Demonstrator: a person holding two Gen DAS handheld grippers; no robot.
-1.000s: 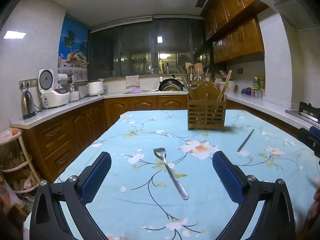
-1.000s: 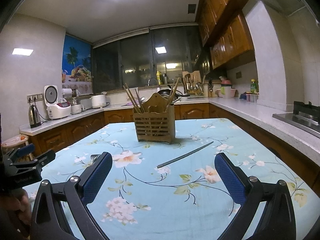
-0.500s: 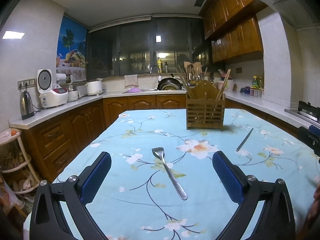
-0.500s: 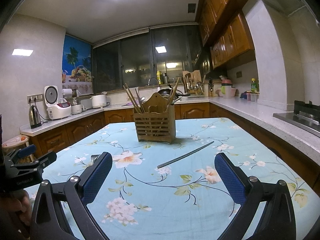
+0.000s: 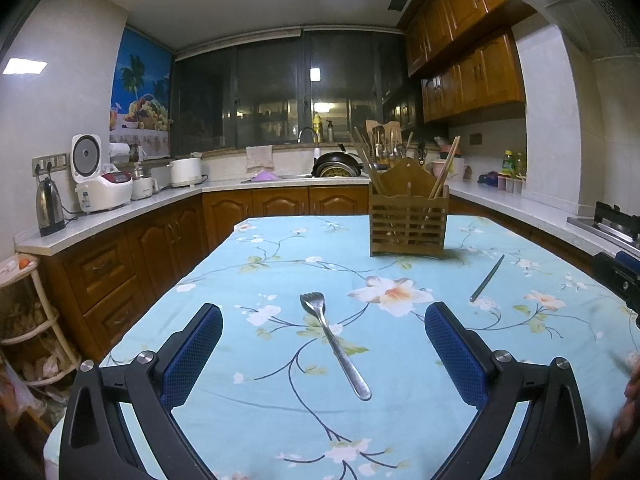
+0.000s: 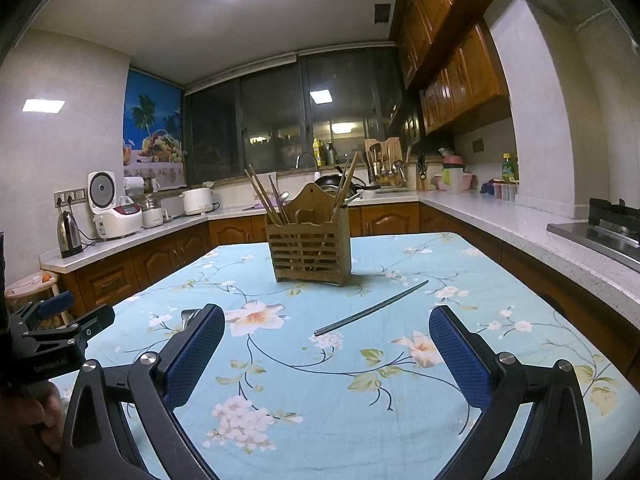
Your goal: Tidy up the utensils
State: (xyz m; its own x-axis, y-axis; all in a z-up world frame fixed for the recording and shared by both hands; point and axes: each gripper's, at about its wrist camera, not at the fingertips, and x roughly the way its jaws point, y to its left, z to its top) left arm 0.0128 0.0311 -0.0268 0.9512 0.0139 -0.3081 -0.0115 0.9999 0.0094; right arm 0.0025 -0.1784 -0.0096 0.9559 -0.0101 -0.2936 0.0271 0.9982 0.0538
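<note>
**Fork and chopstick loose on the table, both hand-held grippers spread**

The left hand-held gripper [image 5: 322, 344] hovers over the flowered table [image 5: 280, 408], fingers wide apart and empty. A metal fork [image 5: 334, 346] lies between them, tines toward 12 o'clock. The wooden utensil holder [image 5: 407, 222] stands upright at 1 o'clock, chopsticks leaning in it. The right hand-held gripper [image 6: 326, 344] is likewise spread, empty, with a single metal chopstick [image 6: 370, 309] lying ahead at 12 o'clock, pointing toward 2.
</note>
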